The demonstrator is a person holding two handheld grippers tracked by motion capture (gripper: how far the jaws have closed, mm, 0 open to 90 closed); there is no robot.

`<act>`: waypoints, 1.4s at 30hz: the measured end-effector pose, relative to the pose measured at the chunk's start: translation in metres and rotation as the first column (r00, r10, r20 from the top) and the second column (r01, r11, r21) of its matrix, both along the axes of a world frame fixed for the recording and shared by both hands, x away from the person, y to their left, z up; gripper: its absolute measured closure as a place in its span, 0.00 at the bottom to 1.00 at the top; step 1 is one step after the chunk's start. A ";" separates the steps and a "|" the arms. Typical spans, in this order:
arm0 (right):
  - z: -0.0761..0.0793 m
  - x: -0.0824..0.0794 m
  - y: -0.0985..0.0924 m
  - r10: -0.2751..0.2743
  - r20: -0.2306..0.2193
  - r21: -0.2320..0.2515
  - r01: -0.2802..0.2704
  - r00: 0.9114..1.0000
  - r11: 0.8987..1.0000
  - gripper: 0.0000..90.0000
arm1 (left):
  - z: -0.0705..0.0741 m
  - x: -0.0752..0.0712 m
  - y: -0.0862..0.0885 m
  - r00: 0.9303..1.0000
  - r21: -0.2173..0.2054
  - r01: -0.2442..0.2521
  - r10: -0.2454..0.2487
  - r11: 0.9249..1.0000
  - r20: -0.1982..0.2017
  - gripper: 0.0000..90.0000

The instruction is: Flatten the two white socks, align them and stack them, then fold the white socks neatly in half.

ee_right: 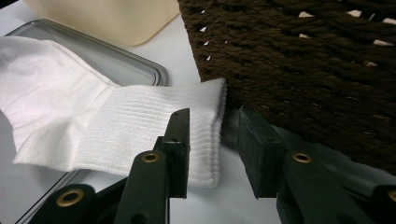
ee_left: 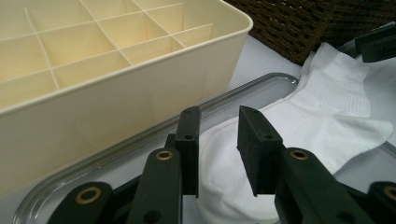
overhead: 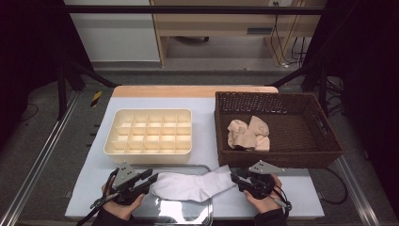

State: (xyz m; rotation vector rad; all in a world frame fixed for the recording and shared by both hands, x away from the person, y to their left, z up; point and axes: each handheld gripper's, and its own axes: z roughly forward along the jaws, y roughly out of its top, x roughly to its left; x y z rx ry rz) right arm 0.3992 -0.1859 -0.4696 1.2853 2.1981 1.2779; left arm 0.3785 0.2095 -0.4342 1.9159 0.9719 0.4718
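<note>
In front of the basket, a white sock lies flat across a clear tray. The left gripper stands released at its toe, and the right gripper released at its cuff.

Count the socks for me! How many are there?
3. One white sock lies flat between the two claws, partly on the clear tray. Two beige socks sit bunched together in the brown basket. More could hide under that bunch.
</note>
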 end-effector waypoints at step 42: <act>-0.020 0.002 0.011 -0.013 -0.076 -0.007 0.013 0.997 1.000 0.79 | -0.042 0.001 -0.089 0.976 0.063 0.201 -0.194 0.978 -0.102 0.99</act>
